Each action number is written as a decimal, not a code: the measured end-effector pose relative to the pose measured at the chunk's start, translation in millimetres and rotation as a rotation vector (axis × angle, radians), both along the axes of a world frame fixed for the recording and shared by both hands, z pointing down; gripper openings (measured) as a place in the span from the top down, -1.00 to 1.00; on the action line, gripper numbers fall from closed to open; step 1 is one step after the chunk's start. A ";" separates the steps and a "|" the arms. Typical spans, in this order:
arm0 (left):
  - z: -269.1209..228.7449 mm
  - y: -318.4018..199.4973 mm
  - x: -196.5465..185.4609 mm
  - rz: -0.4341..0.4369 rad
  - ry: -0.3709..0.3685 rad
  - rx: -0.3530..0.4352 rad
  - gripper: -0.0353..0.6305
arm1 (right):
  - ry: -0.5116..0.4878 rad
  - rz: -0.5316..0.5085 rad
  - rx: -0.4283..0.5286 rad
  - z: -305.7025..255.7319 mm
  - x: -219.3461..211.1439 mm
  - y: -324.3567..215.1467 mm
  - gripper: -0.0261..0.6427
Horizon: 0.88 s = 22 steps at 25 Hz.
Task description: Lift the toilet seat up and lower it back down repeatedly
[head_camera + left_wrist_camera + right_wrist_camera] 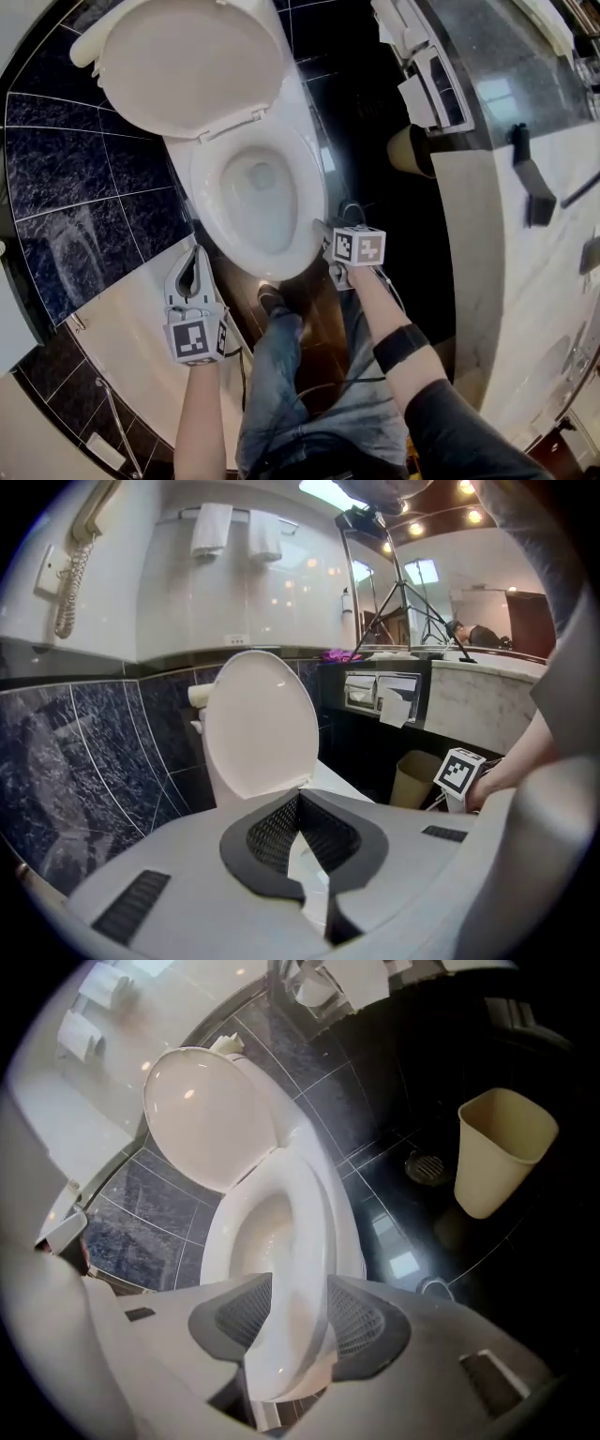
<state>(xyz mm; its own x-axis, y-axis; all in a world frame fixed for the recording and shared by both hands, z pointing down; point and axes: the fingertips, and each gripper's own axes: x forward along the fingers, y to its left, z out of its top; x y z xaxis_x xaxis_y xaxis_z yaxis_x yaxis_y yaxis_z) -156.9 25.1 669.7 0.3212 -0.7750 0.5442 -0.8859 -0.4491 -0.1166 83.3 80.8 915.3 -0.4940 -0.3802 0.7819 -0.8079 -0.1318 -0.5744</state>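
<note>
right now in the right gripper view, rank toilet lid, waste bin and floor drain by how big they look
1. toilet lid, largest
2. waste bin
3. floor drain, smallest
No two look alike; this is apparent size only.

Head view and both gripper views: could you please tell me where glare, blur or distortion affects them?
Head view: wide-angle bending curves the dark tiles, and the lid is bright with little detail. Left gripper view: the ceiling lights flare, and the nearest foreground is soft. Right gripper view: a glare patch on the dark floor, blackened corners, yet the toilet seat is sharp.
</note>
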 end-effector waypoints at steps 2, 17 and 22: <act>6.6 1.3 4.0 0.012 -0.005 -0.011 0.89 | -0.026 0.029 -0.010 9.0 0.6 -0.3 0.31; 36.9 3.2 11.0 0.033 -0.009 -0.061 0.89 | -0.159 0.112 -0.029 34.1 -2.0 -2.8 0.39; 46.0 10.1 8.7 0.024 -0.004 -0.086 0.89 | -0.178 0.127 -0.030 30.1 -3.5 -4.5 0.52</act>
